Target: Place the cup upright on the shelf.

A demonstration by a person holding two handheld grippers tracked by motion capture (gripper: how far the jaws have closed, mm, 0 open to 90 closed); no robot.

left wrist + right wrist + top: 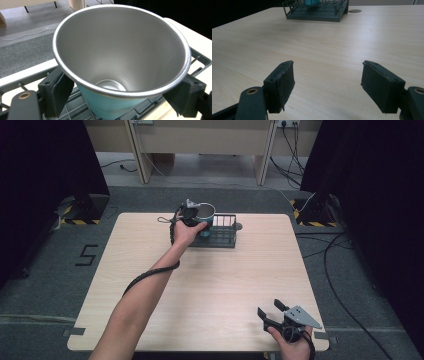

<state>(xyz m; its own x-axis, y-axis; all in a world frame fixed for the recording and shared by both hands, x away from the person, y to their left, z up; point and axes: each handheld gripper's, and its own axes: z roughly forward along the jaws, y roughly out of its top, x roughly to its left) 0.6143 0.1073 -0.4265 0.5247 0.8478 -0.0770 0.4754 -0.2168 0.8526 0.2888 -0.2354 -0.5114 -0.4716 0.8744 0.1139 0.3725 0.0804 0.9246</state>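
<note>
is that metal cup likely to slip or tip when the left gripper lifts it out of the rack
The cup looks like smooth metal that widens upward, so it could slide down between the left gripper pads. It probably feels light and stiff, being empty and thin-walled. Its narrow base suggests it may tip on the rack wires.

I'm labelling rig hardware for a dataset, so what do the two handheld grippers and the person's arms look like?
Both grippers are black. The right gripper carries a grey three-cornered plate on top; the left gripper has one too. The fingers are blocky, flat-faced dark pads, with brass-coloured rivets on the arms behind them. A black braided cable trails along the left forearm. Both forearms are bare, with no sleeves.
</note>
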